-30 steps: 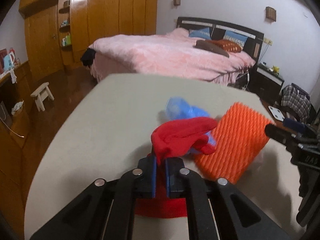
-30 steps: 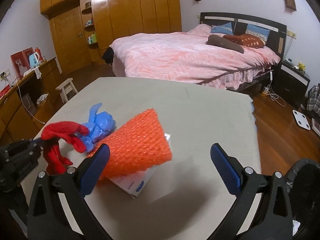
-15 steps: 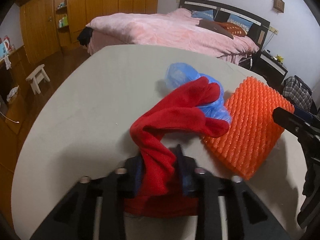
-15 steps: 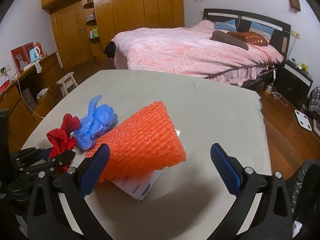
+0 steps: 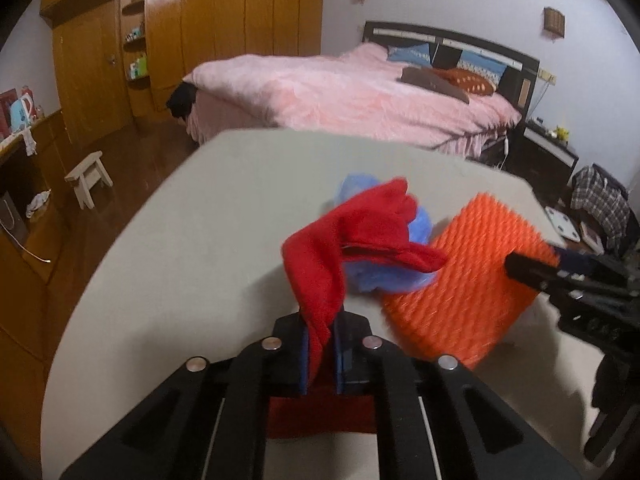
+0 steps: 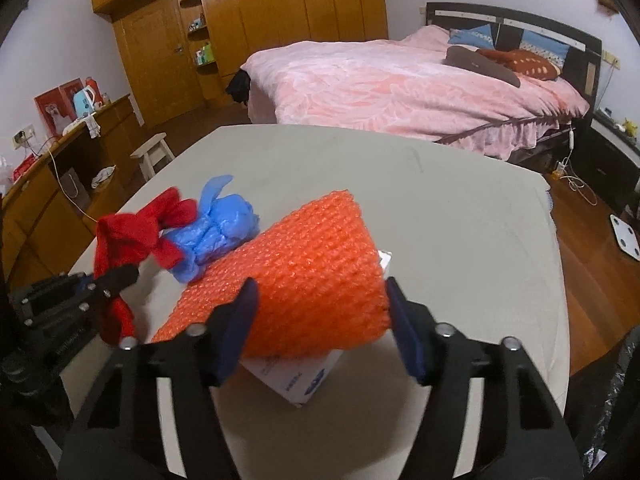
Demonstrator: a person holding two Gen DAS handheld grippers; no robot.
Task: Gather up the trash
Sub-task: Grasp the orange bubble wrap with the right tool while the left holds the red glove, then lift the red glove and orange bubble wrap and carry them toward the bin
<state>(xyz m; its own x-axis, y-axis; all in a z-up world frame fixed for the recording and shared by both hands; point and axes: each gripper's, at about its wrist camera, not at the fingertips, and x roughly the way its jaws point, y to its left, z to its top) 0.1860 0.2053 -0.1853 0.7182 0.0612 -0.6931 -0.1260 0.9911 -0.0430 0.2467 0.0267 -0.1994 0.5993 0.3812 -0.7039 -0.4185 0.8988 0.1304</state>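
My left gripper (image 5: 321, 354) is shut on a red cloth (image 5: 352, 232) and holds it above the beige table (image 5: 208, 216); the cloth (image 6: 132, 232) also shows in the right wrist view. A crumpled blue plastic bag (image 6: 218, 232) lies beside it, partly hidden in the left wrist view (image 5: 384, 280). An orange bubble-wrap sheet (image 6: 316, 276) rests over a white box (image 6: 300, 380). My right gripper (image 6: 322, 328) is open, its jaws on either side of the sheet's near end. The sheet (image 5: 472, 276) also shows in the left view.
A pink bed (image 6: 400, 80) stands beyond the table. A small white stool (image 5: 88, 176) and wooden cabinets (image 5: 24, 184) are to the left. A black trash bag (image 6: 624, 400) sits at the lower right. A white scale (image 6: 626, 236) lies on the floor.
My right gripper moved forward and its jaws narrowed around the orange sheet's near end. My left gripper lifted the red cloth higher off the table.
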